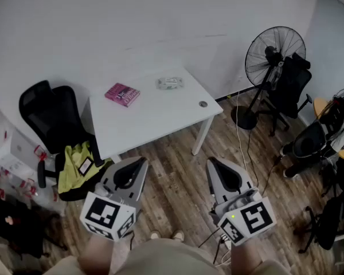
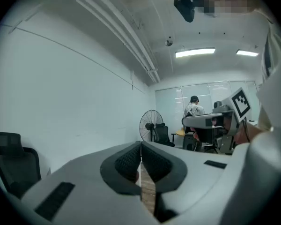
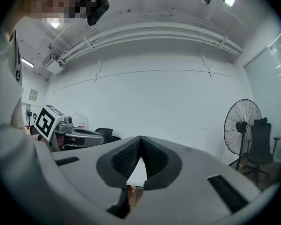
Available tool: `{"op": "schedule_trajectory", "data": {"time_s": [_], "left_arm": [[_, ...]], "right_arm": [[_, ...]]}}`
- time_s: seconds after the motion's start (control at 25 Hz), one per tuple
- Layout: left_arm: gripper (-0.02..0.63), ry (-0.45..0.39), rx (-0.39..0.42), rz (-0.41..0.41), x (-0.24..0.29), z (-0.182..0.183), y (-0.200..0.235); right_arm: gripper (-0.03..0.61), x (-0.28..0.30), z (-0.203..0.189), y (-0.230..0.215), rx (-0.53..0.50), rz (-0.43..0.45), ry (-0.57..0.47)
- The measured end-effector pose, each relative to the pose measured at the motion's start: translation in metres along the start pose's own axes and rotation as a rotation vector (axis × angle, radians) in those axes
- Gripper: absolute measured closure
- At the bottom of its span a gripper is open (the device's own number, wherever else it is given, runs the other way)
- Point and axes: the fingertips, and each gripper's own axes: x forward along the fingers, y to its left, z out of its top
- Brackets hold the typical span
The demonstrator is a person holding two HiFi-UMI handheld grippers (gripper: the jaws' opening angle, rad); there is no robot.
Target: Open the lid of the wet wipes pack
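Holding grey left gripper (image 1: 141, 161) and grey right gripper (image 1: 211, 161) well short of white rectangular table (image 1: 155, 116), jaws pressed together, empty. Pale soft wet wipes pack (image 1: 169, 83) at table's far side, near pink book (image 1: 122, 94). Likely risk: light unbraced pack sliding across table under lid pull.

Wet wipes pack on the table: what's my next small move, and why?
Probably step closer to the table: the wet wipes pack lies near its far edge, while the left gripper and right gripper are shut, empty and well short of it.
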Motion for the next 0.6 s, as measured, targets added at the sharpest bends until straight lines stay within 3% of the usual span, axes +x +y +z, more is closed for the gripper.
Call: {"op": "schedule_trajectory", "data": {"time_s": [0.24, 0.6], "left_arm": [[0.592, 0.014, -0.002, 0.007, 0.001, -0.004, -0.004], [0.591, 0.030, 0.059, 0.016, 0.012, -0.001, -0.024]], "right_arm": [[0.555, -0.006, -0.001, -0.007, 0.030, -0.006, -0.016], [0.555, -0.025, -0.006, -0.019, 0.034, 0.037, -0.020]]}}
